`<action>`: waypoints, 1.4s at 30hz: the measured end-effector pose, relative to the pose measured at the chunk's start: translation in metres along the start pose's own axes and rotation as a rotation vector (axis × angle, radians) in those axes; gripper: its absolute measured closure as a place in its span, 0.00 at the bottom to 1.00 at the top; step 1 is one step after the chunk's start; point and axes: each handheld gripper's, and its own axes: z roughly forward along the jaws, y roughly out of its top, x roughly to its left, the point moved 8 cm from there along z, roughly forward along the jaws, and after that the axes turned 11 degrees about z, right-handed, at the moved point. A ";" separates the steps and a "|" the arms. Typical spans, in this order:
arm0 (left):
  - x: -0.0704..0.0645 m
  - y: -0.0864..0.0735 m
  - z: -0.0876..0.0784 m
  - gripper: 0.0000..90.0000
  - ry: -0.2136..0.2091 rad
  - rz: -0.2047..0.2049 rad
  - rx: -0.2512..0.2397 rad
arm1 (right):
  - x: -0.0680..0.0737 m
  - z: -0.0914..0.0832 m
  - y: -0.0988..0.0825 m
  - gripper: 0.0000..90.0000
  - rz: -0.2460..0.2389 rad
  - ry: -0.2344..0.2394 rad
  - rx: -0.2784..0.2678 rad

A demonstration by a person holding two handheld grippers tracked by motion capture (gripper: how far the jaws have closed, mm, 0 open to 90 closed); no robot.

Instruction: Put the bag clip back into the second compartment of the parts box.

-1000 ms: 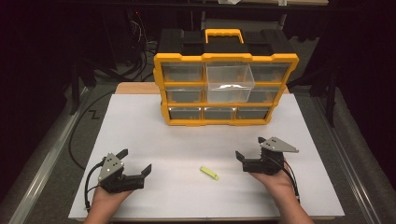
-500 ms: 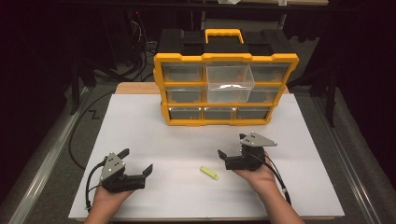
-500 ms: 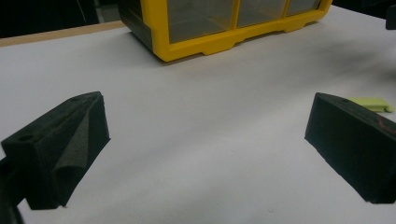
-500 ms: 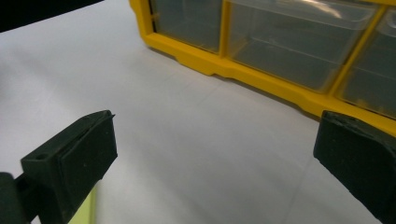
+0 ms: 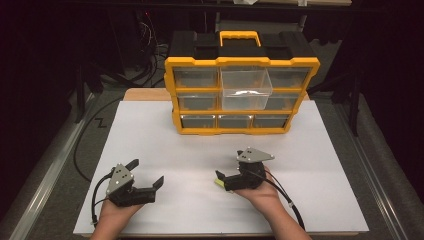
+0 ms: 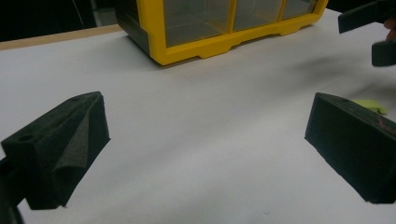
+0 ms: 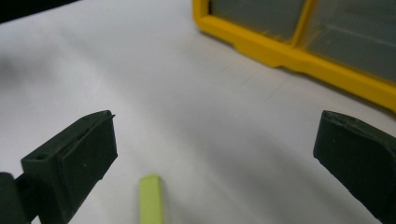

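In the high view the right claw (image 5: 223, 181) covers most of the yellow-green strip (image 5: 219, 184), leaving a sliver at its tip. The right gripper view cuts the strip (image 7: 151, 199) off at the bottom edge, so its full length cannot be told. In the left gripper view the strip (image 6: 371, 106) is half hidden behind that claw's own jaw. The organizer's (image 5: 242, 95) drawer contents are too dim to tell.
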 end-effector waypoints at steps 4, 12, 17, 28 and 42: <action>0.000 0.001 -0.001 0.01 0.005 0.000 -0.006 | 0.010 0.005 -0.009 0.00 -0.021 0.025 0.050; 0.001 0.003 -0.002 0.01 0.011 -0.002 -0.020 | 0.016 0.006 -0.021 0.03 -0.022 0.051 0.101; 0.000 0.003 -0.003 0.01 0.004 -0.002 -0.022 | 0.014 0.004 -0.026 0.09 -0.024 0.057 0.122; 0.000 0.004 -0.003 0.01 -0.004 -0.003 -0.027 | 0.010 -0.001 -0.038 0.44 -0.015 0.089 0.174; -0.001 0.005 -0.003 0.01 -0.003 -0.001 -0.032 | 0.015 0.001 -0.045 0.75 -0.061 0.120 0.222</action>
